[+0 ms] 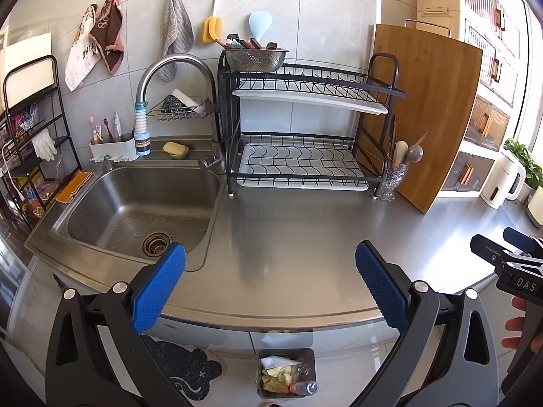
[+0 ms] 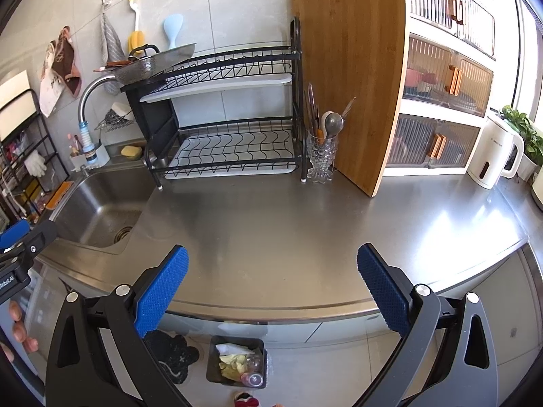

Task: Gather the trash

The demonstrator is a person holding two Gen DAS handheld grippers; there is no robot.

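Brushed stainless-steel countertop [image 2: 305, 224], smooth, softly glossy with glare patches. Steel sink basin [image 1: 135, 203], duller, water-spotted. Tall bamboo cutting board [image 2: 356, 74], matt, finely grained. Black wire dish rack [image 1: 305, 129], coated metal, white plastic trays. Blue textured rubbery finger pads [image 1: 159, 288], matt, on black plastic arms. Cut-glass utensil cup [image 2: 320, 159], glossy. White plastic kettle [image 2: 492, 152], smooth.

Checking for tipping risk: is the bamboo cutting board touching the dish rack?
Cannot tell. In the right wrist view the cutting board stands directly behind the dish rack frame, so their edges overlap and neither contact nor a gap shows.
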